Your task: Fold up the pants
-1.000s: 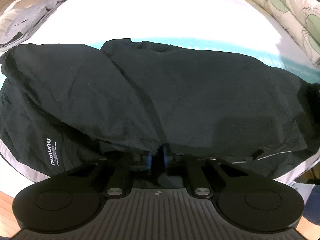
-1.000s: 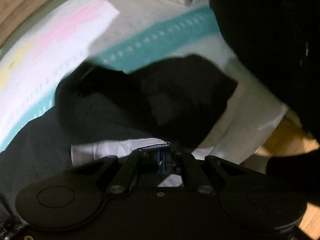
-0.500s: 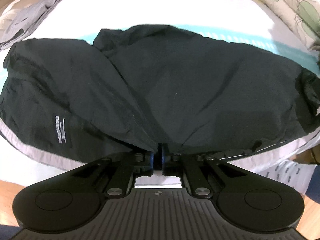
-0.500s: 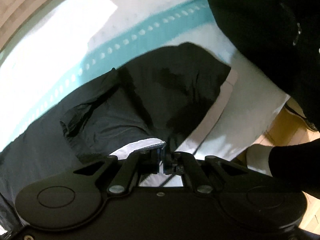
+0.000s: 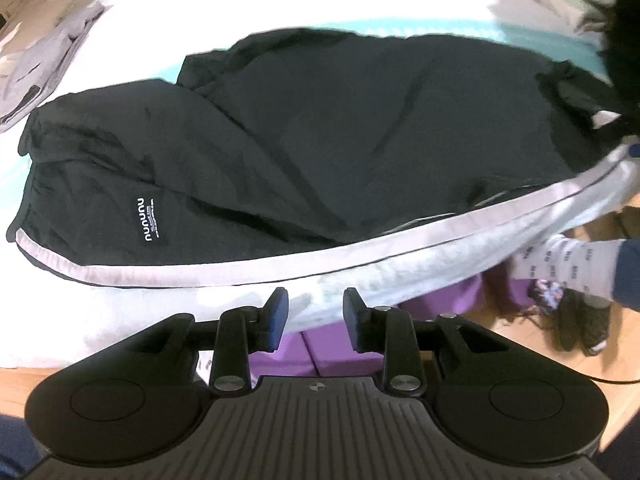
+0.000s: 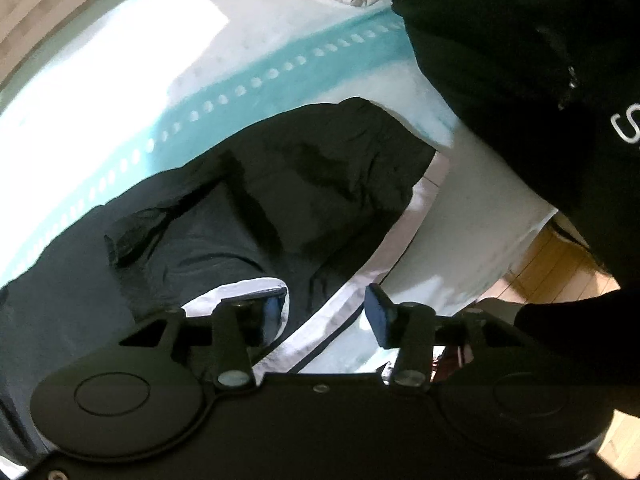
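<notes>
Both grippers have just let go: the left gripper (image 5: 316,316) has backed off the pants (image 5: 320,140), jaws just opening with nothing between them, only the bed (image 5: 132,320) edge below. Pants lie folded across the middle of the left view, grey stripe (image 5: 280,262) running along the near edge, close to the mattress drop-off. Right gripper (image 6: 326,312) has also just been opening; a white-lined fold of the pants sits against its left finger (image 6: 272,312), not pinched. Open sheet fills the upper left of both views, floor (image 6: 556,272) at lower right.
</notes>
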`<state>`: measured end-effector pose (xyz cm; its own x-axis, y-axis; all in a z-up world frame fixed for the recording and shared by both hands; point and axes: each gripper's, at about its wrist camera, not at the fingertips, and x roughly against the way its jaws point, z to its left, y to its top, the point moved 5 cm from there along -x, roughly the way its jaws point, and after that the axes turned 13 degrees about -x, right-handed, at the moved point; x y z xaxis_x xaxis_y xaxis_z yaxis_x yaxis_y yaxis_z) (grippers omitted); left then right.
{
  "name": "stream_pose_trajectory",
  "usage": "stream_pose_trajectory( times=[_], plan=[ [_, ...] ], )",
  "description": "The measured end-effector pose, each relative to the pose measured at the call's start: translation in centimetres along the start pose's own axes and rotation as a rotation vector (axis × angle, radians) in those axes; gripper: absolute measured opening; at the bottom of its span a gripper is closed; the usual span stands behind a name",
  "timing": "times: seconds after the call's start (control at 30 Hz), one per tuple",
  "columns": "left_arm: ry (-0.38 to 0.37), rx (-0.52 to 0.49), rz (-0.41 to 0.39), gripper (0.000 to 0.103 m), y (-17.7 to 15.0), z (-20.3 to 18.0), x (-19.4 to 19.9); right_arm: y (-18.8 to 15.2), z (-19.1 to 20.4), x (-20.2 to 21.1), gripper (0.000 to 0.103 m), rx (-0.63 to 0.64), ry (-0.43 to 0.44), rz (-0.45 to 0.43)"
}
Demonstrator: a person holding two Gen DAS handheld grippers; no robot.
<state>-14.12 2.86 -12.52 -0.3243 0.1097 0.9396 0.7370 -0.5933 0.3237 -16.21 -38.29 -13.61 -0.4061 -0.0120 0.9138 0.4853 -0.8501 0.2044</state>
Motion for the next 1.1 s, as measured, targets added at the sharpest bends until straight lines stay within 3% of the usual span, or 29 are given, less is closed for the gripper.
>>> stream_pose_trajectory(
  times=[0.17, 0.27, 0.37, 0.47, 0.63, 0.67, 0.77, 1.1],
  plan=[
    [-0.046, 0.058, -0.131, 0.029, 2.7, 0.0, 3.2, 0.4, 0.2, 2.0, 0.055, 0.029, 0.008, -0.069],
    [-0.012, 0.071, -0.182, 0.029, 5.9, 0.2, 2.8, 0.5, 0.5, 2.8, 0.055, 0.065, -0.012, -0.105],
    [0.011, 0.069, -0.210, 0.029, 8.2, 0.1, 1.5, 0.3, 0.5, 2.1, 0.055, 0.087, -0.038, -0.074],
    [0.004, 0.046, -0.183, 0.029, 10.0, -0.7, -1.5, 0.0, 0.4, 1.3, 0.055, 0.093, -0.047, -0.048],
    [0.007, 0.017, -0.055, 0.030, 8.7, -2.0, -6.0, -0.1, 0.7, 1.0, 0.055, 0.124, -0.065, -0.048],
    [0.012, 0.018, -0.096, 0.031, 8.2, -2.0, -5.9, 0.0, 0.6, 1.0, 0.055, 0.120, -0.067, -0.050],
    [0.057, -0.035, -0.103, 0.031, 7.4, -2.4, -5.6, 0.5, 0.1, 1.1, 0.058, 0.105, -0.071, -0.055],
    [0.035, -0.007, -0.108, 0.031, 6.8, -1.2, -5.8, 1.5, -1.7, 1.3, 0.059, 0.006, -0.076, -0.058]
  ],
)
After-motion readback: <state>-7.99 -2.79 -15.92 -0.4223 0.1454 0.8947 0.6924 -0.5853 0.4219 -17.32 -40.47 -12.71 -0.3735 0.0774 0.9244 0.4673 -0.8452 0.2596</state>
